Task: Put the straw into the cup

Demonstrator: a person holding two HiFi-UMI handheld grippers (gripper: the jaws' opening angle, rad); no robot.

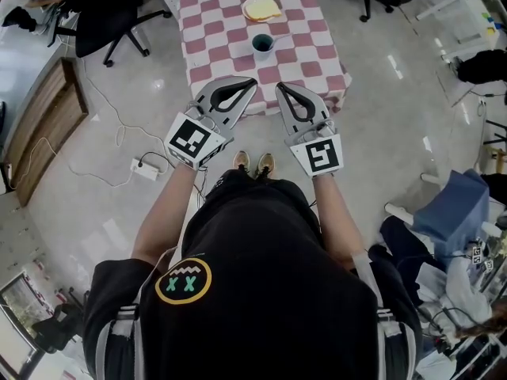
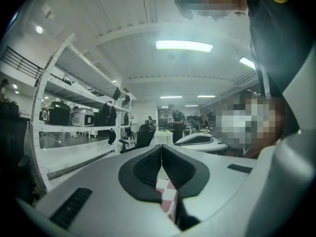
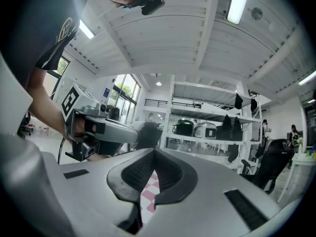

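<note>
Standing back from the surface, the person holds the left gripper (image 1: 250,83) and the right gripper (image 1: 280,88) side by side and level. Each is clenched on nothing: in both gripper views the jaws meet, with only checked cloth showing below them. Beyond their tips lies the surface (image 1: 317,63) under its pink-and-white checked cloth. Toward its far side stands the dark teal cup (image 1: 262,46), with a yellow plate (image 1: 261,8) farther still. A pale sliver (image 1: 282,36) at the cup's right rim may be the straw, but it is too small to tell whether it sits in the cup or lies beside it. Such a scene fits a straw waiting beside the cup, or one already in it with the grippers held away. Either way, working well here likely means keeping both grippers clear of the light cup, which a stray nudge could tip.
</note>
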